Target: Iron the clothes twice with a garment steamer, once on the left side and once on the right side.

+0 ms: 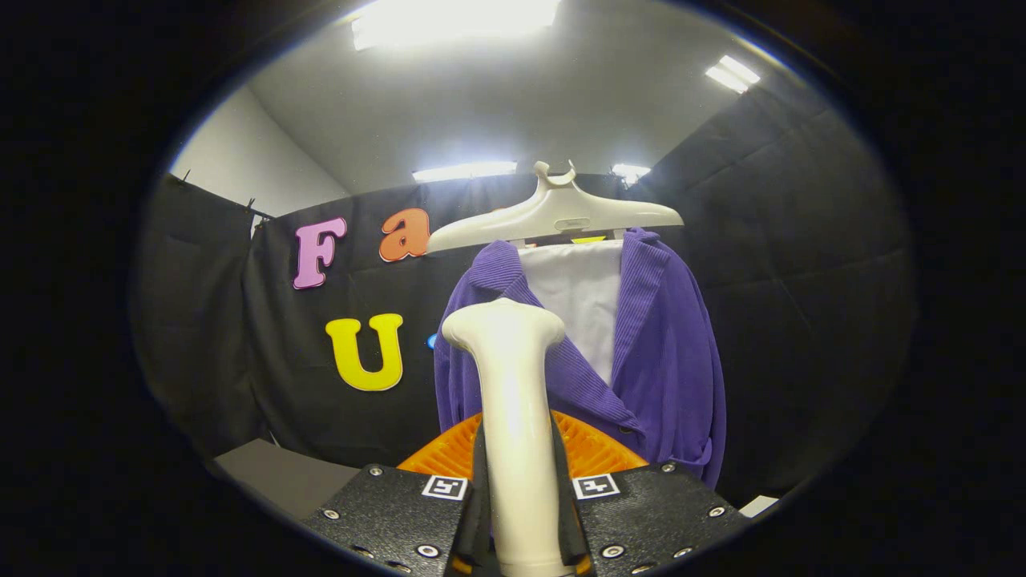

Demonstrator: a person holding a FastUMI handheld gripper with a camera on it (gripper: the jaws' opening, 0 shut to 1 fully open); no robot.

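Observation:
A cream-white garment steamer (513,401) stands upright between my fingers, its handle clamped on both sides, its head (503,327) rising in front of the garment. My gripper (519,513) is shut on that handle. Beyond it a purple ribbed jacket (665,353) hangs on a cream hanger (553,212), with a white panel (581,296) showing in its open front. The steamer head sits over the jacket's left lapel; I cannot tell whether it touches the cloth.
Black cloth walls enclose the booth behind and to the right of the jacket. A grey box or table corner (280,477) lies low to the left. Ceiling lights (457,20) shine overhead.

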